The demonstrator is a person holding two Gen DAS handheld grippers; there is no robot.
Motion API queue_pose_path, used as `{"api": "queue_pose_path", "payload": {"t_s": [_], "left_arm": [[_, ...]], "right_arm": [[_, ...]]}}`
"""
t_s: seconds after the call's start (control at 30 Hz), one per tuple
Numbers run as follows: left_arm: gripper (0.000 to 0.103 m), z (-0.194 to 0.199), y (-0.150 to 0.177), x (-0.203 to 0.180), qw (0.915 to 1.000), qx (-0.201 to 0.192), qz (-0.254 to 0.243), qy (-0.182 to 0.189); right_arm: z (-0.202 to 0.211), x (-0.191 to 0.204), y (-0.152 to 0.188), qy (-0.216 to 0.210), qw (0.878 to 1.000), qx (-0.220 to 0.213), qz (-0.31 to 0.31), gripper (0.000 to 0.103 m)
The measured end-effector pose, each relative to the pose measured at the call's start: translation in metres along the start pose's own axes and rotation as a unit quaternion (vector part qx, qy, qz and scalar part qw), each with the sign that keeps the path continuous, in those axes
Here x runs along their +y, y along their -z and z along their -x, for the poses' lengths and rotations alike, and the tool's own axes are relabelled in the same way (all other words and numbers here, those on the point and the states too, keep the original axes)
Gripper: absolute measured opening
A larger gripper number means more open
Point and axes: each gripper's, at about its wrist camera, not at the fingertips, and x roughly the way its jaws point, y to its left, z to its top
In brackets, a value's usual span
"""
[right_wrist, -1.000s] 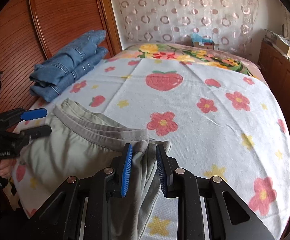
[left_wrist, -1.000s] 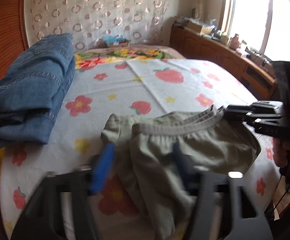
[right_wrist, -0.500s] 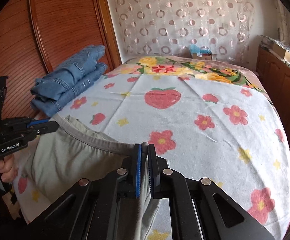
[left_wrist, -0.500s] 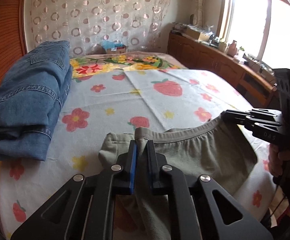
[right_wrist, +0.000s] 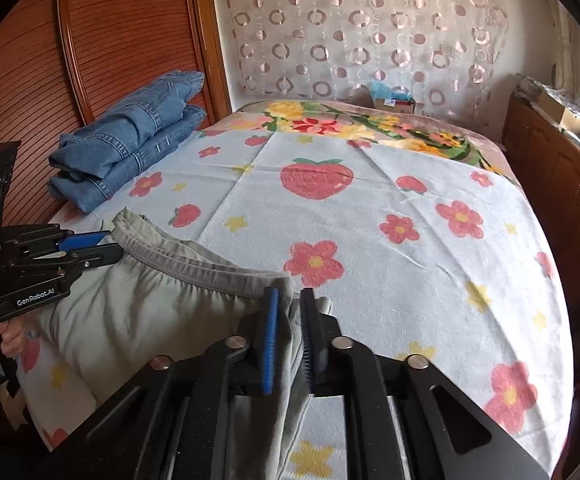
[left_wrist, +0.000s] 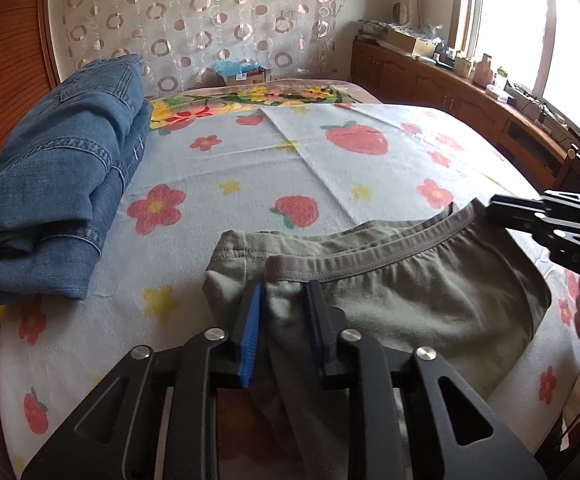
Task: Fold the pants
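The left gripper (left_wrist: 283,312) is seen from its own camera with its jaws opening; grey-green cloth lies between the fingers, loosely, no longer pinched. The right gripper (right_wrist: 290,320) is likewise opening, with a fold of the same cloth hanging between its pads. What is bracketed by both is the waistband of the pants (left_wrist: 410,292), stretched between the two grippers at the near edge of the bed (right_wrist: 430,208), on a sheet printed with strawberries and flowers. The legs are seen to trail off the near edge, below view. A folded stack of jeans (left_wrist: 57,184) lies well apart, at the far left by the wooden headboard.

The step in hand is judged to be the release of the waistband corners once the pants are laid down. Next, a fresh hold lower on the garment would probably be needed so a fold can be made.

Half a second earlier both pairs of jaws were clamped nearly shut on the cloth; now daylight is visible beside it.
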Motion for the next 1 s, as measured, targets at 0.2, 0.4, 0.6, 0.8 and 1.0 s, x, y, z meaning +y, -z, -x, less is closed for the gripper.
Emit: {"api": "queue_pose_path", "payload": {"t_s": [0.2,0.4,0.6,0.8,1.0], "left_arm": [[0.045,-0.003,0.001,0.003,1.0000,0.004,0.000,-0.006],[0.072,-0.005,0.001,0.007,0.9998,0.012,0.007,-0.014],[0.082,-0.010,0.006,0.016,0.9993,0.024,0.030,-0.002],[0.082,-0.010,0.007,0.016,0.9994,0.021,0.026,0.000],[0.082,-0.010,0.007,0.015,0.9995,0.021,0.025,-0.001]], "right_arm": [[0.009,0.002,0.009,0.002,1.000,0.001,0.003,0.036],[0.016,0.000,0.013,-0.003,1.000,0.001,0.006,0.044],[0.015,-0.003,0.014,-0.003,1.000,0.006,0.004,0.048],[0.012,-0.004,0.013,0.002,1.000,0.016,0.003,0.049],[0.001,-0.007,0.008,0.004,0.999,0.032,-0.002,0.050]]}}
